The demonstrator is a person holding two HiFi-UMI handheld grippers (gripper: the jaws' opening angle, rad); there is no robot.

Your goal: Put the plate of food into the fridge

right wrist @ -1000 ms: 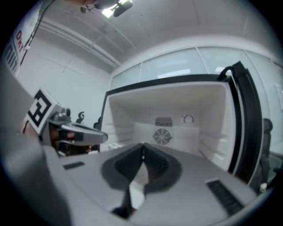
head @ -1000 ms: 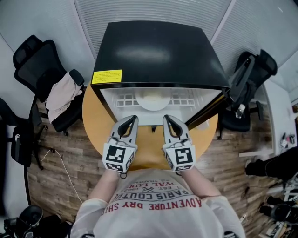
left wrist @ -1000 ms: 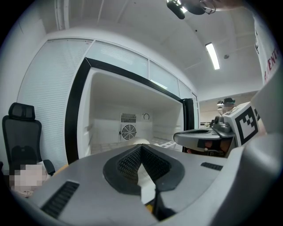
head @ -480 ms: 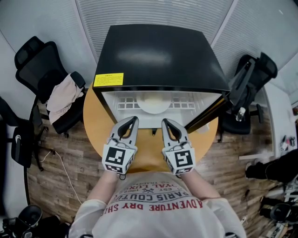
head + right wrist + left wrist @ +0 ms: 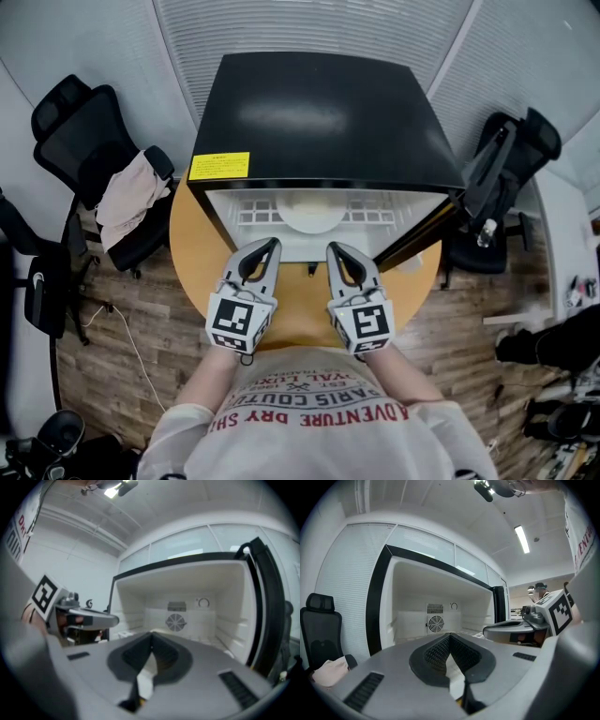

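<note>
A black mini fridge (image 5: 323,112) stands open on a round wooden table (image 5: 192,248), its door (image 5: 417,230) swung out to the right. A pale plate (image 5: 311,211) with food rests on the white wire shelf inside. My left gripper (image 5: 272,246) and right gripper (image 5: 333,248) hover side by side over the table just in front of the opening. Both are shut with nothing between their jaws. In the left gripper view the left gripper (image 5: 450,637) faces the white fridge interior (image 5: 436,620), its tips meeting. The right gripper (image 5: 151,637) does the same in its own view.
A black office chair (image 5: 84,131) draped with pale clothing (image 5: 127,192) stands at the left. Another black chair (image 5: 502,173) sits at the right behind the door. A yellow label (image 5: 217,165) marks the fridge's top front edge. The floor around is wood plank.
Almost nothing differs: the head view drifts slightly, and both grippers stay shut and empty in front of the open fridge.
</note>
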